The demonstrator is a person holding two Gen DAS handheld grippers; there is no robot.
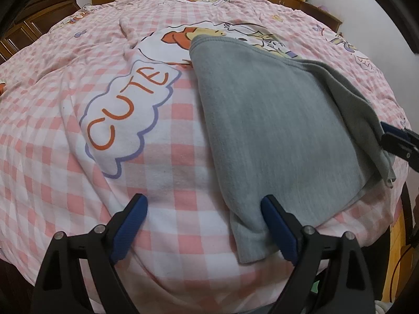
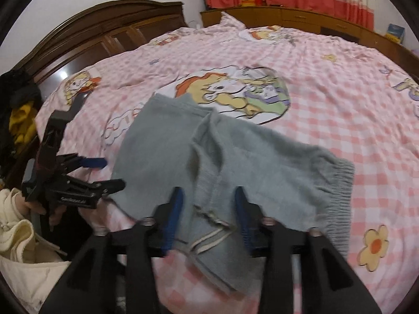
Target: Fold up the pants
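Observation:
Grey pants (image 1: 277,136) lie folded on the pink checked bedcover (image 1: 78,172). In the left wrist view my left gripper (image 1: 204,225) is open, its right finger (image 1: 277,230) resting on the pants' near corner and its left finger over bare bedcover. My right gripper shows at the right edge (image 1: 398,141) against the pants' side. In the right wrist view the pants (image 2: 235,157) lie in front with the ribbed waistband (image 2: 337,204) at right. My right gripper (image 2: 208,217) is open, its fingers either side of the pants' near edge. My left gripper (image 2: 104,172) is at left, open.
A dark wooden headboard (image 2: 104,26) stands at the far left and a wooden ledge (image 2: 301,18) with red-hemmed curtains runs along the back. Cream and yellow clothing (image 2: 21,235) lies off the bed's left side. The bed's near edge runs just below both grippers.

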